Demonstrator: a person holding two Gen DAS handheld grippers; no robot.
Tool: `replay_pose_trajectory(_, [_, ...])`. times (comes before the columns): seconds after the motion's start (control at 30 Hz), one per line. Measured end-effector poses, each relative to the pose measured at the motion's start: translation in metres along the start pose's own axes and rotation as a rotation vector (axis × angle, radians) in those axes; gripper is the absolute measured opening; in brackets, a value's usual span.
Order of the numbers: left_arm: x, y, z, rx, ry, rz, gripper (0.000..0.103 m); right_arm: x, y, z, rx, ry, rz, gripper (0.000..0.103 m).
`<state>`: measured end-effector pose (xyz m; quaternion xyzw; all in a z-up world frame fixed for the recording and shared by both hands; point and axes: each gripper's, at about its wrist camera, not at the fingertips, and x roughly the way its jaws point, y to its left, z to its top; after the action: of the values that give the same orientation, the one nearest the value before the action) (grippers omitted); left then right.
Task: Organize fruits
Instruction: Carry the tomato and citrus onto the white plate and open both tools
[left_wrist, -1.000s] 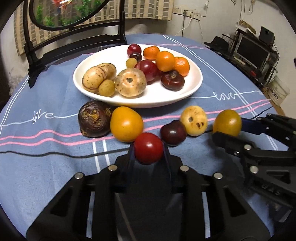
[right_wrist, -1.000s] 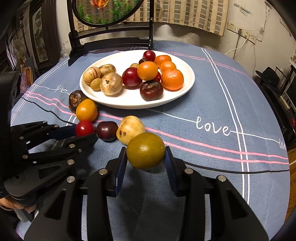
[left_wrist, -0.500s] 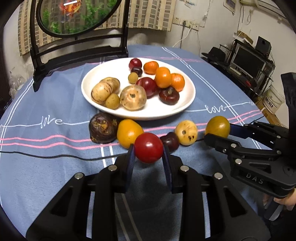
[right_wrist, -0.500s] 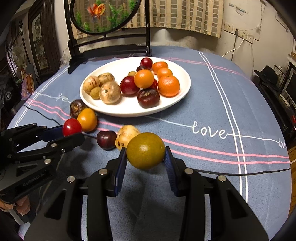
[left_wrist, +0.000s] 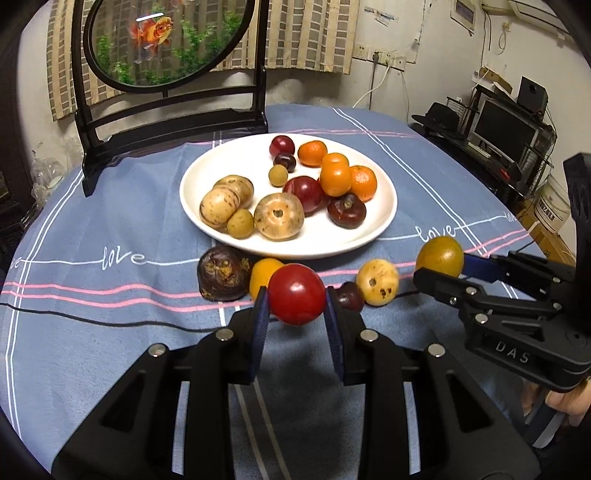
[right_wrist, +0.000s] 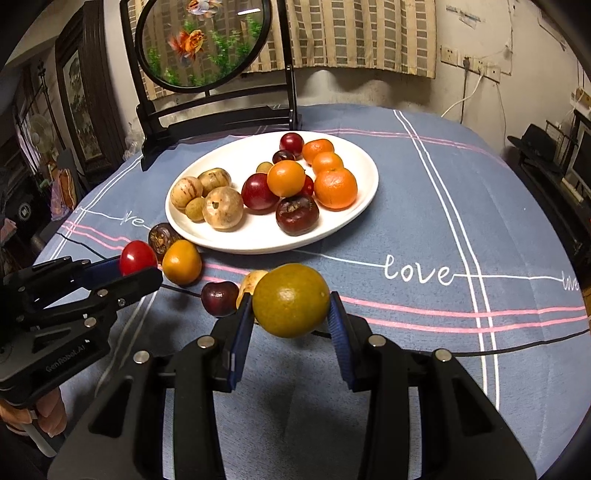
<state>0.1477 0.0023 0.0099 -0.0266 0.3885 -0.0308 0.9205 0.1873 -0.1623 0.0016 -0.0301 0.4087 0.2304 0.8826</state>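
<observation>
My left gripper (left_wrist: 296, 295) is shut on a red round fruit (left_wrist: 296, 293) and holds it above the cloth; it also shows in the right wrist view (right_wrist: 137, 257). My right gripper (right_wrist: 291, 301) is shut on a yellow-green citrus (right_wrist: 291, 300), also lifted; it shows in the left wrist view (left_wrist: 439, 256). A white plate (left_wrist: 380, 221) beyond holds several fruits. Loose on the cloth in front of the plate lie a dark wrinkled fruit (left_wrist: 222, 273), an orange fruit (right_wrist: 181, 262), a dark cherry (right_wrist: 219, 298) and a pale yellow fruit (left_wrist: 377, 282).
A black stand with a round goldfish screen (left_wrist: 166, 40) is at the table's far edge. The blue cloth (right_wrist: 424, 206) has pink and white stripes. A thin black cable (left_wrist: 92, 317) crosses the cloth. A shelf with a monitor (left_wrist: 506, 133) stands off to the right.
Both grippers have risen and drawn back with their fruits held. The table and plate look farther and lower than a second ago.
</observation>
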Motion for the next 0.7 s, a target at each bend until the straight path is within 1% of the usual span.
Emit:
replay_pose_trajectory(0.07, [0.002, -0.001, 0.004, 0.005, 0.004, 0.002, 0.03, -0.001, -0.001, 0.001, 0.013, -0.001, 0.012, 0.041])
replay_pose_trajectory(0.27, [0.005, 0.0, 0.019, 0.018, 0.003, 0.012, 0.03, -0.012, -0.001, 0.011, 0.043, -0.042, 0.024, 0.041])
replay_pose_trajectory(0.4, [0.006, 0.006, 0.037, 0.018, -0.009, 0.035, 0.03, -0.009, -0.001, 0.03, 0.036, -0.037, 0.034, 0.041])
replay_pose_trajectory(0.57, [0.012, 0.023, 0.067, -0.003, -0.023, 0.065, 0.03, 0.002, 0.002, 0.057, -0.005, -0.046, 0.018, 0.041])
replay_pose_trajectory(0.7, [0.026, 0.033, 0.087, -0.019, -0.019, 0.065, 0.03, 0.02, 0.001, 0.078, -0.01, -0.053, 0.016, 0.041])
